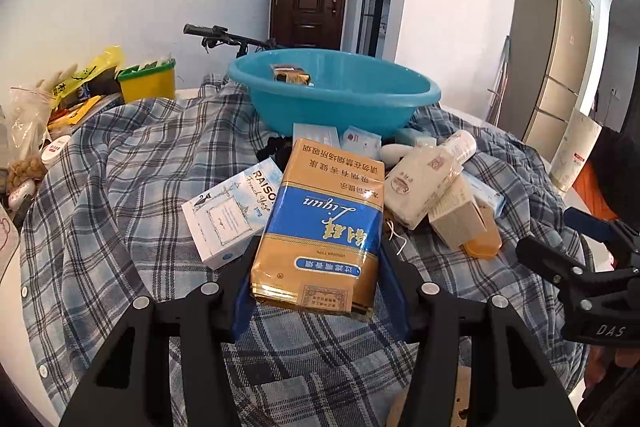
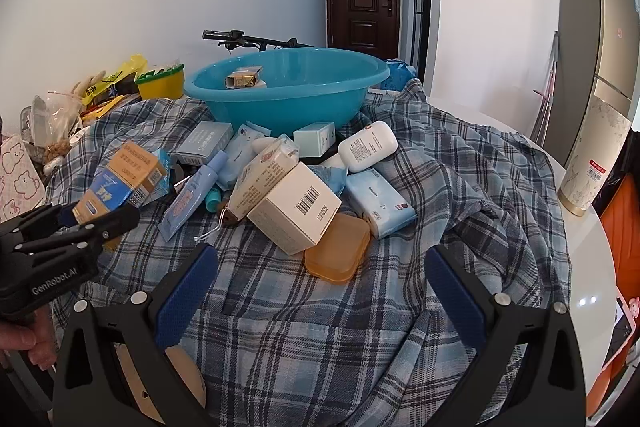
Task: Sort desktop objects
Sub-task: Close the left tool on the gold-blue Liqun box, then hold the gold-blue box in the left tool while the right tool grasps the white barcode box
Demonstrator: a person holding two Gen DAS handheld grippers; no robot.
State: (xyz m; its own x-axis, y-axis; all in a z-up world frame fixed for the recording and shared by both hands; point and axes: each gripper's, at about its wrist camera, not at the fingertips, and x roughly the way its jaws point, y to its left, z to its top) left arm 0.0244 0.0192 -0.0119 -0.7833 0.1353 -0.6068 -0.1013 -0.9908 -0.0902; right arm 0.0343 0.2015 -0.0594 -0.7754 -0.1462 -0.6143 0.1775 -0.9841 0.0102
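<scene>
A gold and blue cigarette carton (image 1: 320,227) is pinched between the blue pads of my left gripper (image 1: 318,267), which is shut on it and holds it slightly above the plaid cloth (image 1: 120,167). From the right wrist view, the same carton (image 2: 116,187) and left gripper (image 2: 92,223) appear at the left. The blue basin (image 1: 336,107) stands behind the pile, with one gold pack (image 1: 290,74) inside. My right gripper (image 2: 320,291) is open over bare cloth, short of the pile, with nothing between its fingers.
The pile holds a white barcode box (image 2: 296,207), an orange case (image 2: 336,253), a tissue pack (image 2: 380,203), a white bottle (image 2: 368,147) and a Raison box (image 1: 232,211). A yellow tub (image 2: 160,83) stands far left. A tall patterned cylinder (image 2: 592,155) stands at the right edge.
</scene>
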